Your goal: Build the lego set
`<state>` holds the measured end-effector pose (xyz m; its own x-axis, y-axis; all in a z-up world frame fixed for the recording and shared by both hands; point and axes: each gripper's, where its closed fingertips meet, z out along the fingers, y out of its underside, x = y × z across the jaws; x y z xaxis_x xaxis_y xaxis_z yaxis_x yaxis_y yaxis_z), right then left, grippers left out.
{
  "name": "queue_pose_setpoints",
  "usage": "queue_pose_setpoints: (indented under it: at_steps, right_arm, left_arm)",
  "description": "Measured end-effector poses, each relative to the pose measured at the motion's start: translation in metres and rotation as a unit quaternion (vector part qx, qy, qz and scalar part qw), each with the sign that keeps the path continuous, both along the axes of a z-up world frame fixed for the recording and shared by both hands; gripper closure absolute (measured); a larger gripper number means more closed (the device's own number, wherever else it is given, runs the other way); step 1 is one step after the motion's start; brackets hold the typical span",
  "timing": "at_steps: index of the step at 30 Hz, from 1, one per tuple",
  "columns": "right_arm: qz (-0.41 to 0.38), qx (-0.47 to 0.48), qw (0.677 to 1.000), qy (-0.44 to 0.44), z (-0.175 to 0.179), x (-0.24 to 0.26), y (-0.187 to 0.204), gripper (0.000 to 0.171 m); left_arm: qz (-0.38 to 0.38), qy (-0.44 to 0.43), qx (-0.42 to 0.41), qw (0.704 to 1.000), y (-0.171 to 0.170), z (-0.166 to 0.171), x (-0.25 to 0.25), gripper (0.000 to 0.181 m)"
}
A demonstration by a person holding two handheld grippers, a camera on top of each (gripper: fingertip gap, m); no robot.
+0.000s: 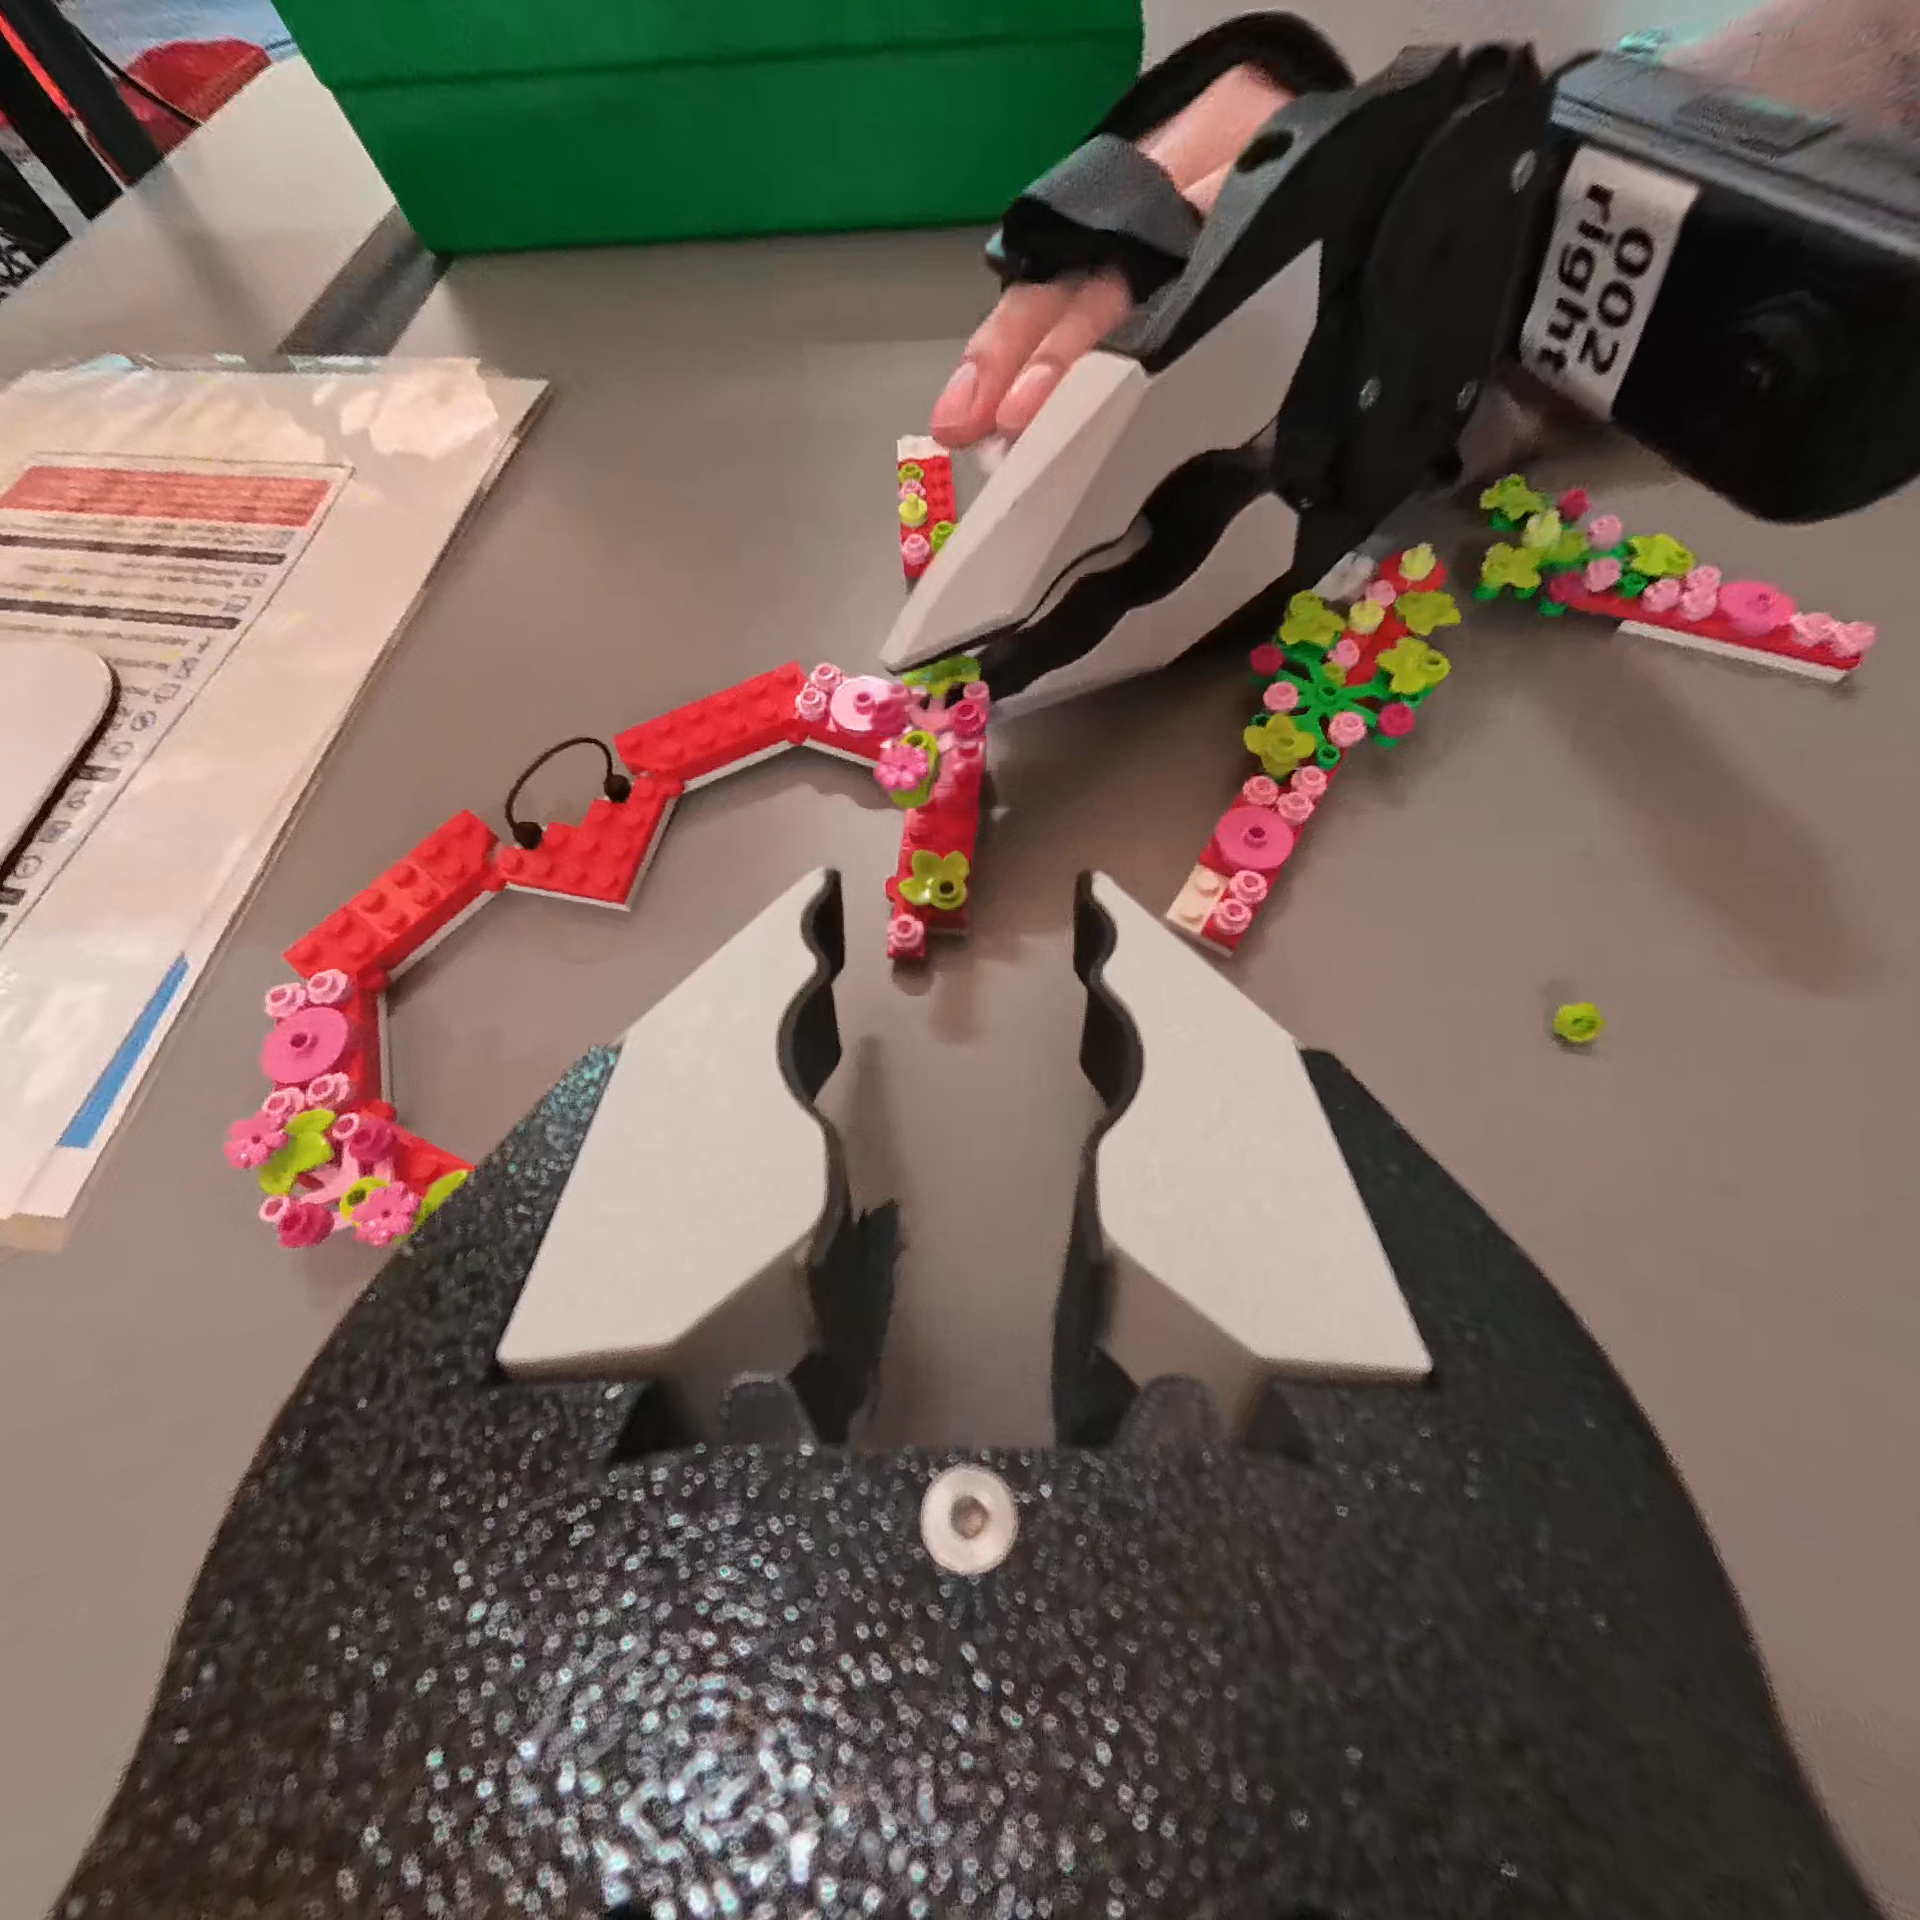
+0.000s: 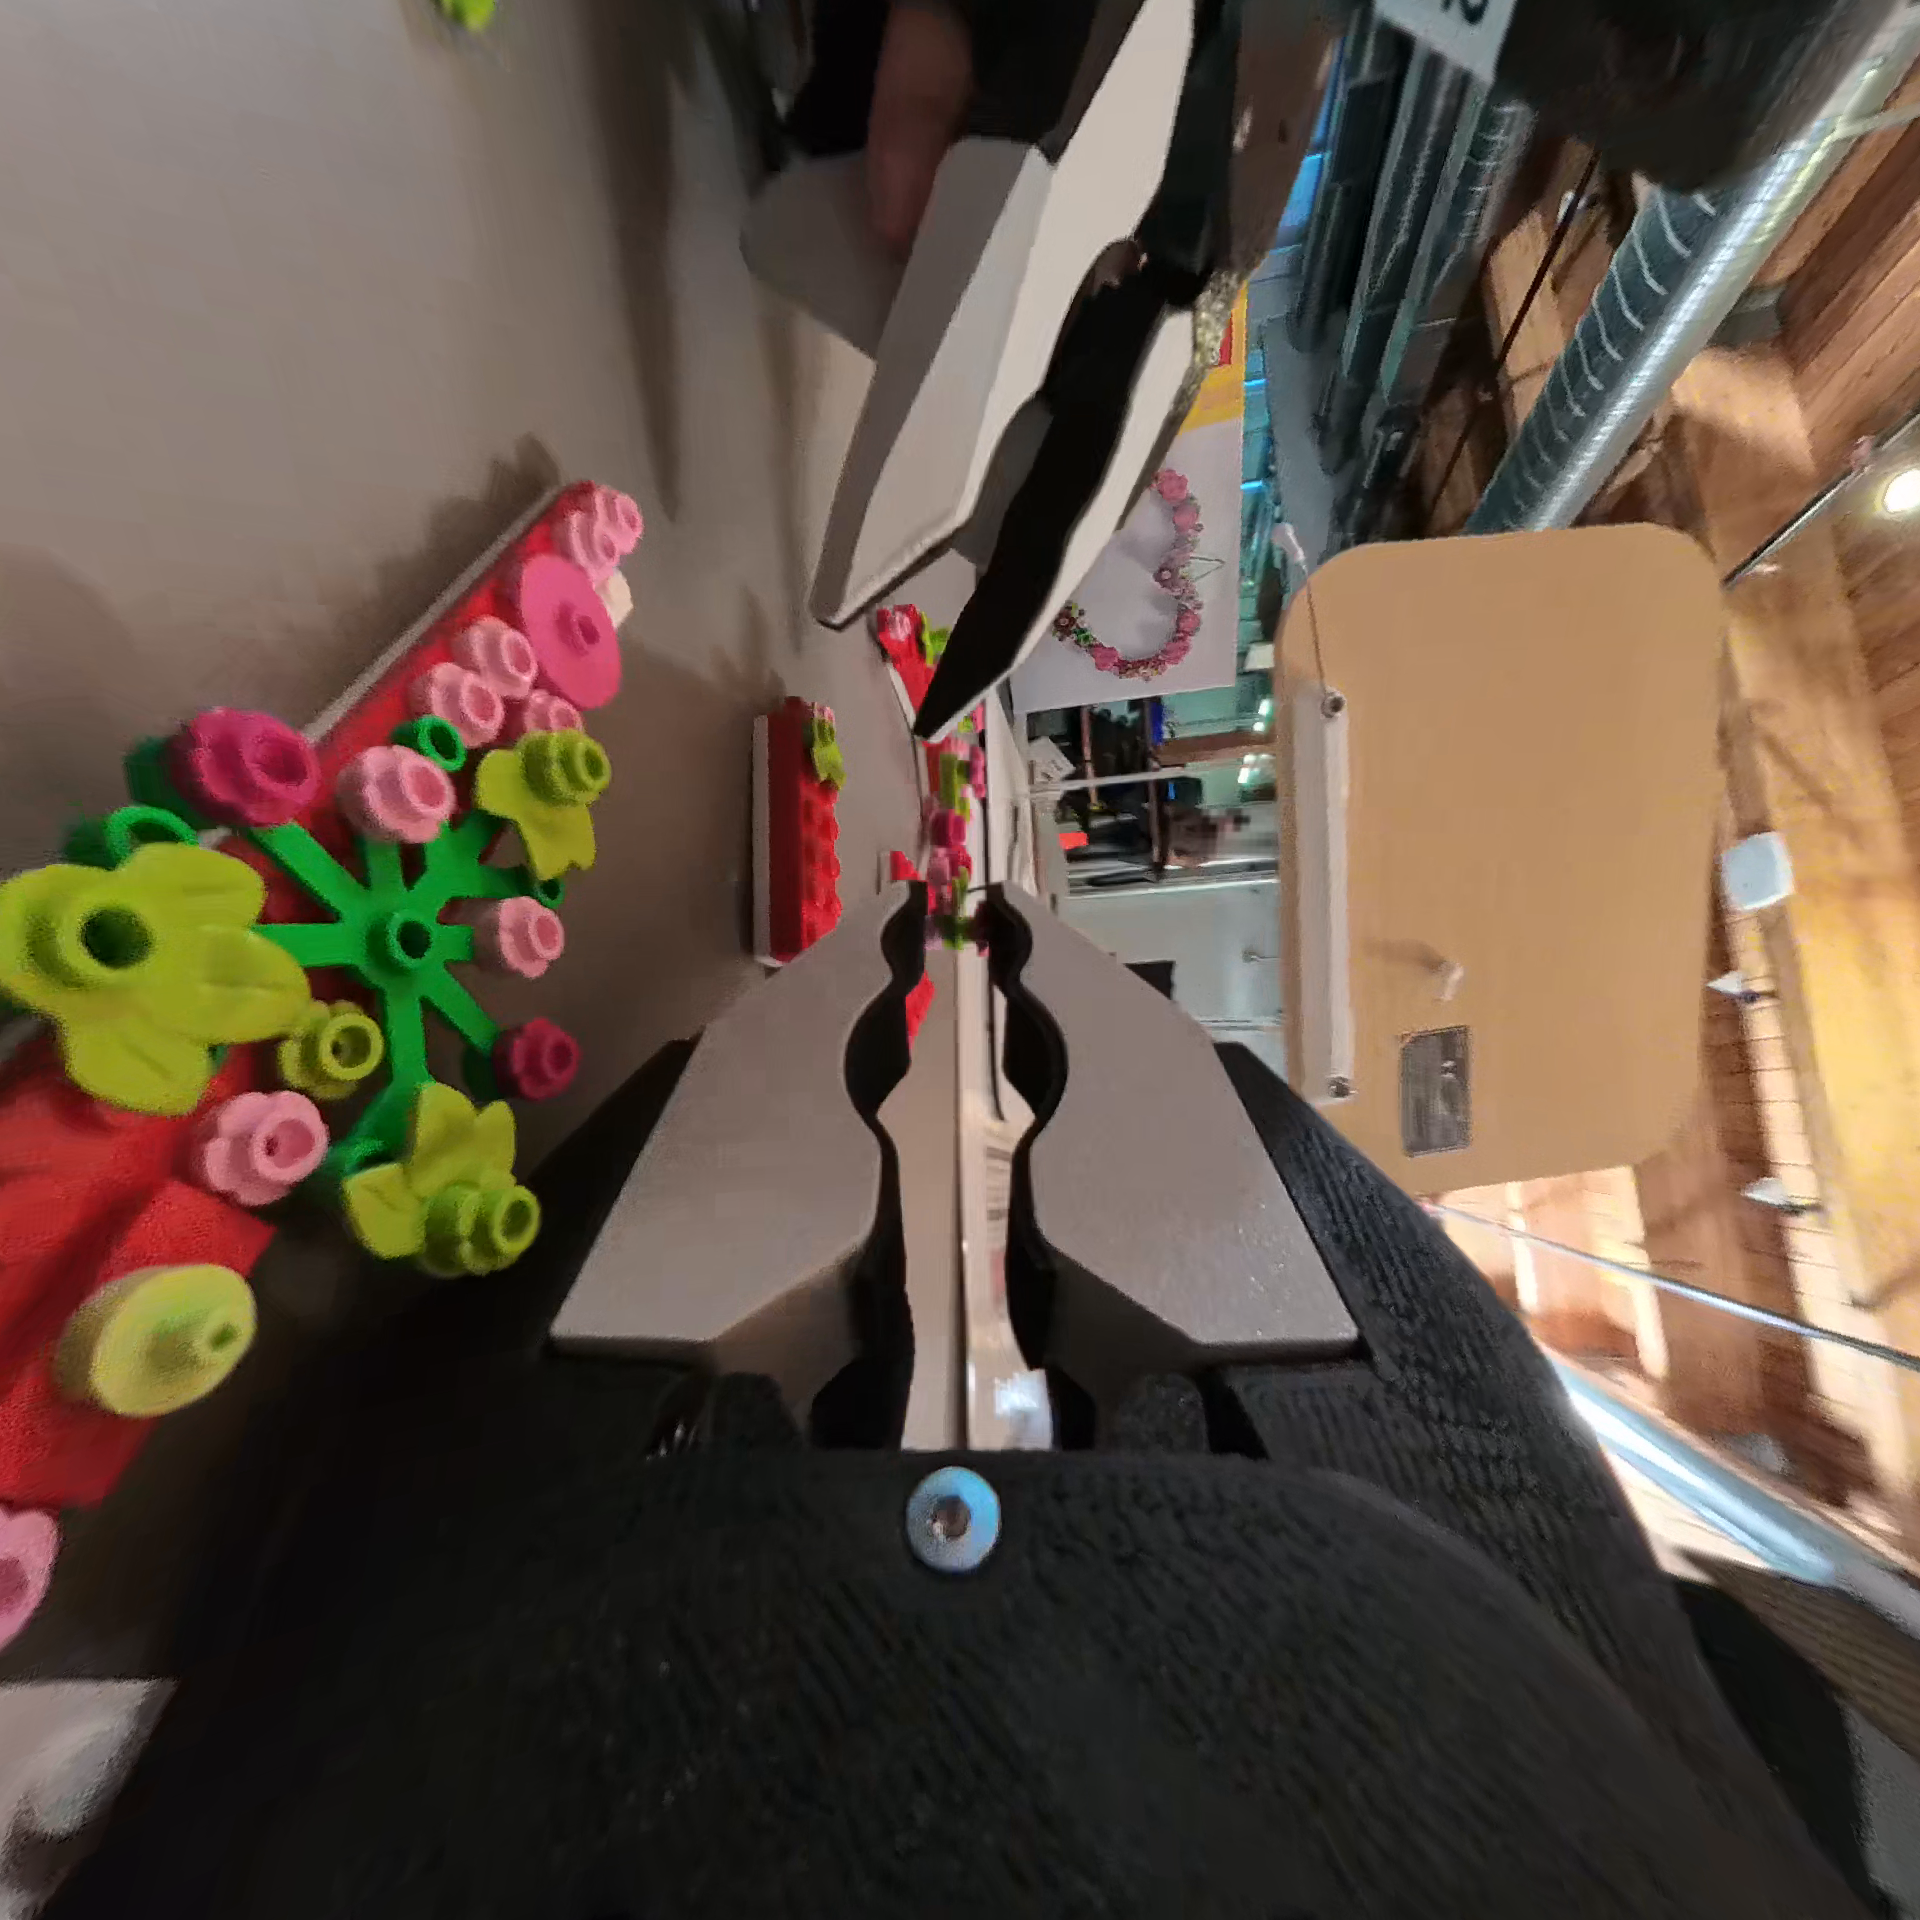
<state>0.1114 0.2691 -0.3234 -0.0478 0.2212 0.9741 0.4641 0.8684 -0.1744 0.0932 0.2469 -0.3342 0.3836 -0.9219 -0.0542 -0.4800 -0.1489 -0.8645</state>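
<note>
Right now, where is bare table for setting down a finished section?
Free: the table right of the left hand-held gripper, around the loose green stud, and inside the red chain's curve. Crowded: around the right hand-held gripper and flowered strips.

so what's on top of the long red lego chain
Bare studs along the middle of the long red lego chain, a black loop, and pink and lime flowers at both ends. The left gripper covers its near tip.

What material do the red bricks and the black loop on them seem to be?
The red bricks look like hard moulded plastic: uniform colour, crisp studs, slight sheen. The black loop seems a thin flexible cord or rubbery string, since it curves freely; its exact material is unclear.
</note>
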Motion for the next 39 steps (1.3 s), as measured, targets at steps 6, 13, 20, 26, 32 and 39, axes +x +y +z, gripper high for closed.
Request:
queue_pose_setpoints:
  at_steps: [6, 13, 20, 26, 32, 39]
  right_arm:
    - [0.01, 0.023, 1.0, -0.014, -0.002, -0.001, -0.005, 0.162]
    - [0.007, 0.051, 0.998, -0.031, -0.005, -0.005, -0.004, 0.161]
    - [0.017, 0.061, 0.997, -0.045, -0.008, -0.006, -0.007, 0.162]
    - [0.017, 0.077, 0.996, -0.052, -0.008, -0.008, -0.009, 0.162]
    - [0.016, 0.084, 0.995, -0.049, -0.006, -0.007, -0.01, 0.162]
    - [0.018, 0.082, 0.995, -0.046, -0.006, -0.006, -0.01, 0.162]
  left_arm:
    - [-0.03, 0.033, 0.003, 0.999, 0.004, -0.009, 0.006, 0.142]
    - [-0.072, 0.075, 0.005, 0.995, 0.008, -0.021, 0.013, 0.142]
    - [-0.078, 0.061, -0.013, 0.995, 0.006, -0.021, 0.015, 0.151]
    - [-0.081, 0.104, 0.029, 0.991, 0.007, -0.022, 0.004, 0.152]
    - [-0.082, 0.061, 0.018, 0.995, 0.004, -0.017, 0.009, 0.148]
    - [-0.091, -0.028, 0.017, 0.995, 0.001, 0.008, 0.009, 0.161]
